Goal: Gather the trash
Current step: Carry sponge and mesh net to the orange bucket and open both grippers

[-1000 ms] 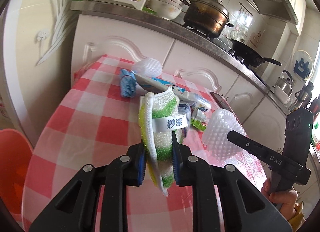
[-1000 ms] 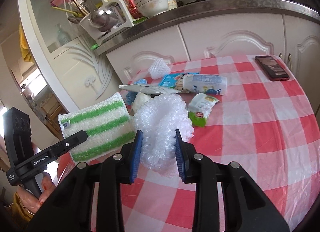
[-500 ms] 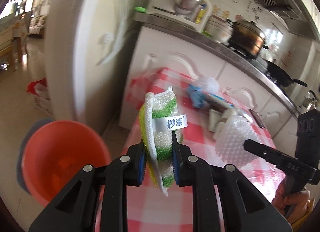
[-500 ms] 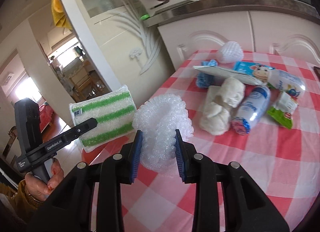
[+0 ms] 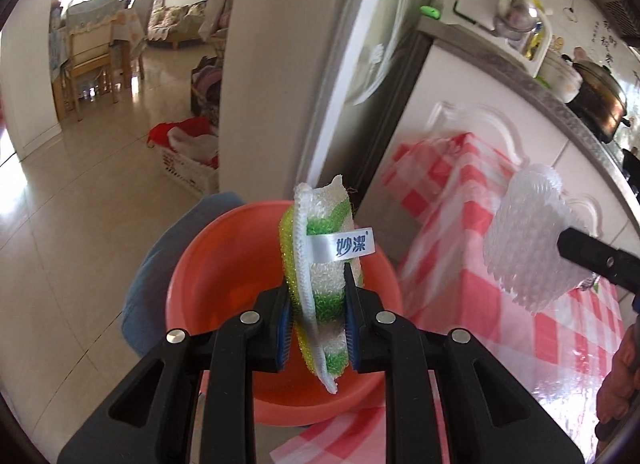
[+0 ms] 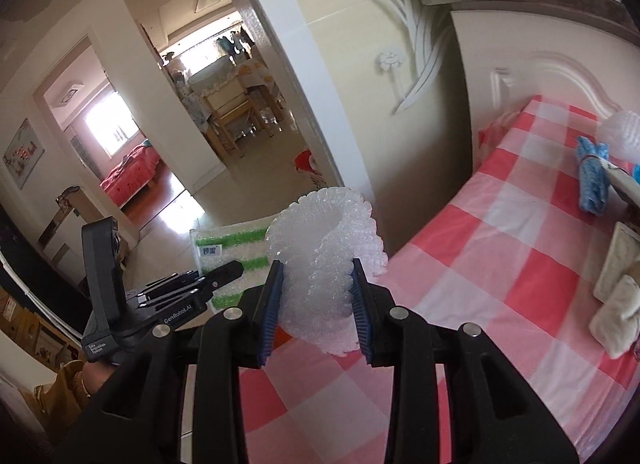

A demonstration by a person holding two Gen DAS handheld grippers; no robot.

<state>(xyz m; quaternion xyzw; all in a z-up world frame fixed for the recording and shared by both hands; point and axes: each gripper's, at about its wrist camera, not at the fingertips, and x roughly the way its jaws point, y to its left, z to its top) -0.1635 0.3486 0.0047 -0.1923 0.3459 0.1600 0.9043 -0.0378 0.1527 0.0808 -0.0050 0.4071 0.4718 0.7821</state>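
At lower centre of the left wrist view, the left gripper [image 5: 316,328] pinches a green-and-white striped sponge [image 5: 320,296] upright between its blue pads, directly over an orange plastic bin [image 5: 208,276] on the tiled floor. At lower centre of the right wrist view, the right gripper [image 6: 318,308] has its jaws just easing apart, a white foam net [image 6: 324,264] between them, over the edge of a red-and-white checked tablecloth [image 6: 500,284]. At far right, more litter lies on the cloth, including a blue wrapper [image 6: 592,179].
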